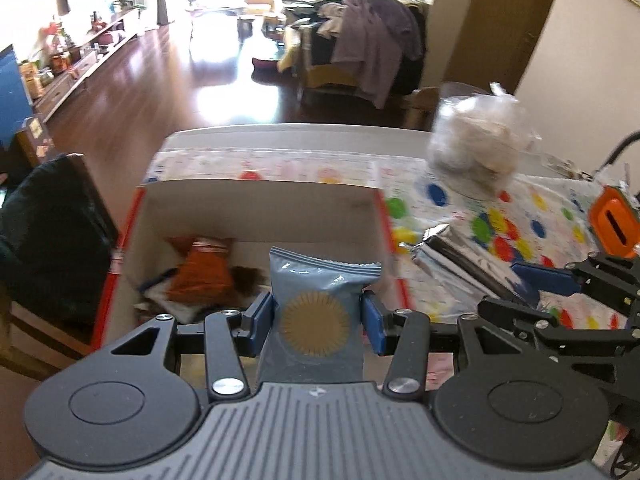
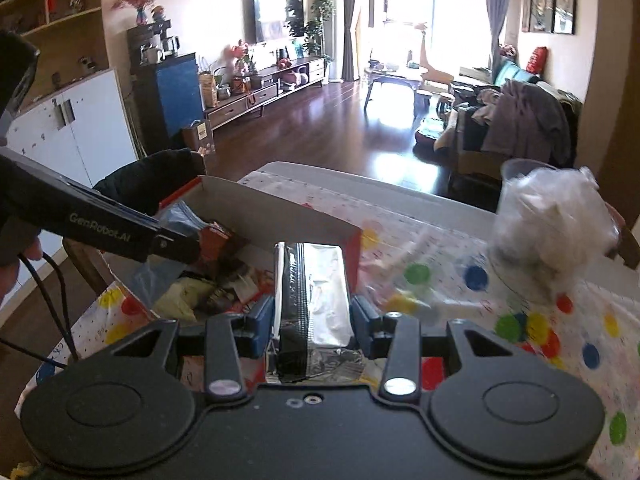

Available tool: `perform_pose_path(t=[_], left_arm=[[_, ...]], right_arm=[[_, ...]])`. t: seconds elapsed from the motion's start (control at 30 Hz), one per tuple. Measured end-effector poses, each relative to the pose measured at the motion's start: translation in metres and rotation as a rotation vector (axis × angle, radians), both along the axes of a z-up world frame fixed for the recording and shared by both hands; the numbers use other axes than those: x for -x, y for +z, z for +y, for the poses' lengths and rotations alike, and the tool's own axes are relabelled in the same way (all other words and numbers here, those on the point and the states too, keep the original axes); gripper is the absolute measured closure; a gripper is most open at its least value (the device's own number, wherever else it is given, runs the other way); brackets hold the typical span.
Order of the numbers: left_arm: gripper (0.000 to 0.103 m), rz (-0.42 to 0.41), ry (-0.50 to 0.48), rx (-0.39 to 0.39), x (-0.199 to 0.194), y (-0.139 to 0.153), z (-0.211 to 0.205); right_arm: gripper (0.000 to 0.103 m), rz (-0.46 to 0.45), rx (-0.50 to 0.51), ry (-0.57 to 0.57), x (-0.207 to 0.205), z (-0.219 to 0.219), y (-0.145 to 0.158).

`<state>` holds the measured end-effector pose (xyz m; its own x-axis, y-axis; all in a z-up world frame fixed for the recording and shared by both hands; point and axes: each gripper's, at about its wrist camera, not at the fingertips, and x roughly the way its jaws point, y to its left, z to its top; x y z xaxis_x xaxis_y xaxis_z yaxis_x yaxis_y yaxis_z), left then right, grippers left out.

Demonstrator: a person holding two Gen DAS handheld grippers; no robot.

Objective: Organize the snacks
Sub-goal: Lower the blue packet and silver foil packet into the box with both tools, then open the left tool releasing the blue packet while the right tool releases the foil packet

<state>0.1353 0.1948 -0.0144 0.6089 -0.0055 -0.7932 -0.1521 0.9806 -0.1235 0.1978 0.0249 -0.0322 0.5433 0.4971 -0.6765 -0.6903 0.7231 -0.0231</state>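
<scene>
My left gripper [image 1: 318,316] has its blue fingers [image 1: 374,322] pressed against both sides of a grey-blue snack packet [image 1: 316,312] with a gold sunburst, held upright over the near edge of the open cardboard box [image 1: 256,208]; the packet's lower end is hidden behind my gripper body. My right gripper [image 2: 312,320] has its fingers closed on a silver foil packet [image 2: 316,300], just at the box's right corner [image 2: 352,240]; its print is too glared to read. Inside the box I see an orange-brown packet [image 1: 202,276] and other wrappers, blurred. From the right wrist, the left gripper [image 2: 178,246] cuts across the box and covers part of the contents. Out on the counter [image 2: 460,208], on the dotted cloth [image 2: 520,312], stands a clear bag of pale round snacks [image 1: 476,140], smeared by motion.
</scene>
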Motion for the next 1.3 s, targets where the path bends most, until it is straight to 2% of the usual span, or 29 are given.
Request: perform_pose_path(t=[0.3,0.5,0.83,1.17,1.3], left_arm=[[0.056,0.065,0.074,-0.021,-0.017,-0.024,0.064],[0.056,0.126,0.087,-0.020,-0.037,-0.046,0.090],[0.056,0.203,0.008,-0.020,-0.056,-0.086,0.085],[0.056,0.227,-0.034,-0.043,-0.062,-0.099,0.073],[0.056,0.221,-0.039,-0.058,-0.062,-0.098,0.072]], right_arm=[[0.062,-0.004,0.078,0.018,-0.017,0.067,-0.023],[0.062,0.018,0.134,0.014,-0.030,0.101,-0.047],[0.062,0.065,0.212,0.003,-0.047,0.126,-0.081],[0.062,0.132,0.210,0.001,-0.053,0.124,-0.093],[0.059,0.158,0.192,-0.004,-0.052,0.120,-0.092]])
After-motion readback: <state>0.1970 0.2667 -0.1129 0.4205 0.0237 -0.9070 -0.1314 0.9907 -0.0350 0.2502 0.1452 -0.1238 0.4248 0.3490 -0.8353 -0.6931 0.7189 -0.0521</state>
